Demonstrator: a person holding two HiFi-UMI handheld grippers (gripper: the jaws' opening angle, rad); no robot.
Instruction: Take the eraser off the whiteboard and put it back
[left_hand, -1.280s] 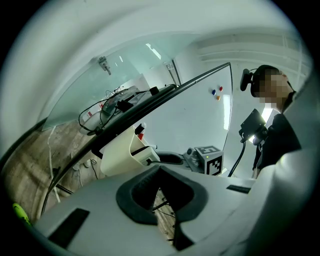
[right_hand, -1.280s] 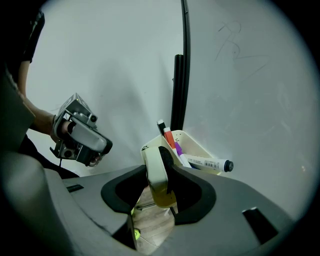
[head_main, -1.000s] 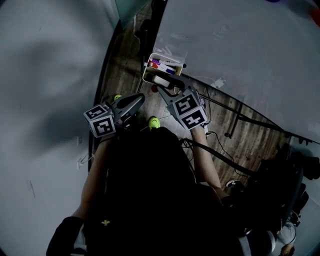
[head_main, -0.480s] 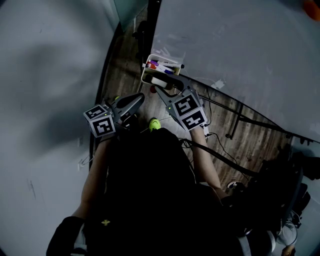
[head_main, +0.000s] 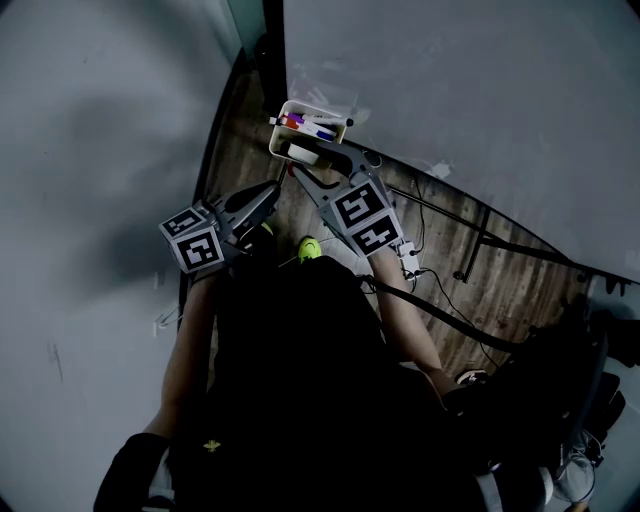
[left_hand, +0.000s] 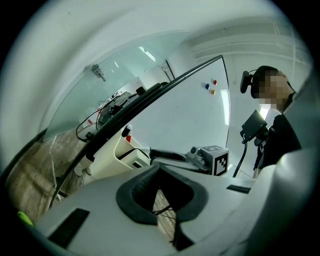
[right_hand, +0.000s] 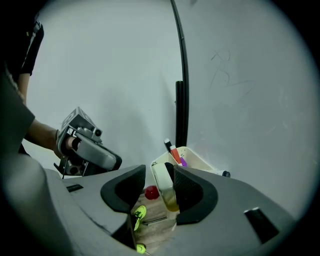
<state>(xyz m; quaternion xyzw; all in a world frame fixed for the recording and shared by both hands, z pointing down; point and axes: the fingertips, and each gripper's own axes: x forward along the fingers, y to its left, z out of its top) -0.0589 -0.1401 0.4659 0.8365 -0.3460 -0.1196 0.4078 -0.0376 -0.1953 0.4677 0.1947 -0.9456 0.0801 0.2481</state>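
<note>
Right claw (right_hand: 159, 173) spread, its ribbed dark pads either side of the eraser (right_hand: 164, 188), a white rounded block with a yellowish felt face, which lies close against the claw's right pad and clear of the left. Just beyond the claw tips, a cream plastic tray (right_hand: 199, 161) holds upright markers (right_hand: 174, 152) at the foot of the smooth whiteboard (right_hand: 240, 100). Left claw (left_hand: 159, 169) pressed together at the tips, empty, off to the left of the right claw over wood-grain flooring (head_main: 250, 150).
</note>
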